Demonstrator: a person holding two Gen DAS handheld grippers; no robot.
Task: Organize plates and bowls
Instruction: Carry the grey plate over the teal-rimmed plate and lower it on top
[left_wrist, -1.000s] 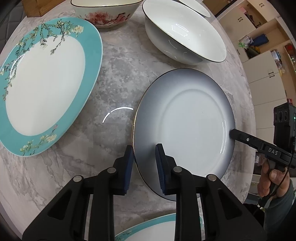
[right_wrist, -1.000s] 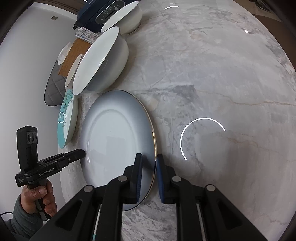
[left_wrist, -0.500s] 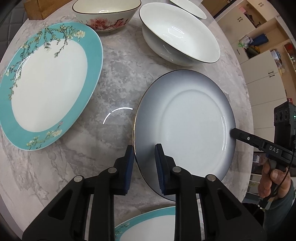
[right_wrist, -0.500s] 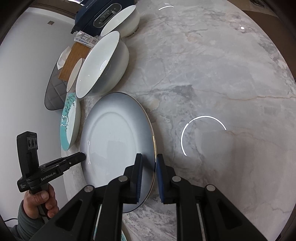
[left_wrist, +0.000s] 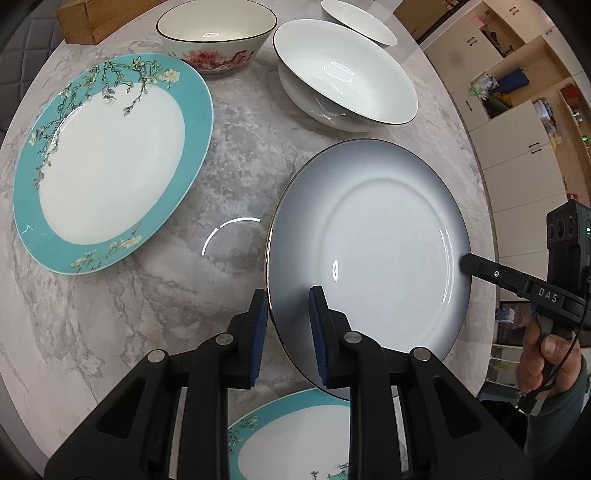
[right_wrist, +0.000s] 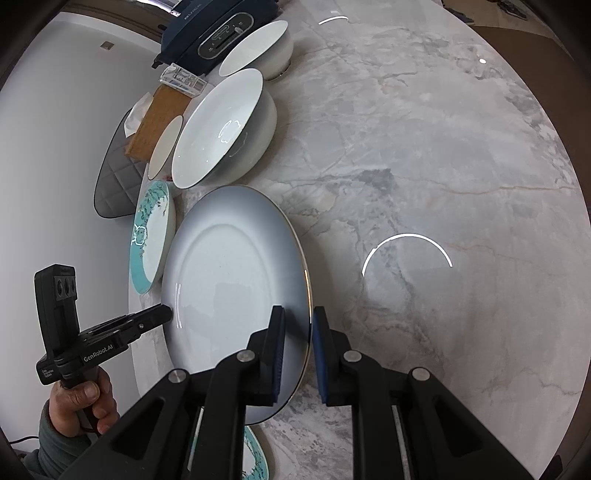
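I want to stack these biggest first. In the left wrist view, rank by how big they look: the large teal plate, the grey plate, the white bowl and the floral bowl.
1. large teal plate and grey plate: alike; the grey one is lifted nearer the camera, so unsure
2. white bowl
3. floral bowl, farthest away

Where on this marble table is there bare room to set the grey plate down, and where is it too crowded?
The widest bare marble lies past the grey plate's gold edge in the right wrist view. A narrower patch sits between the large teal plate and the grey plate. It is crowded near the white bowl and floral bowl.
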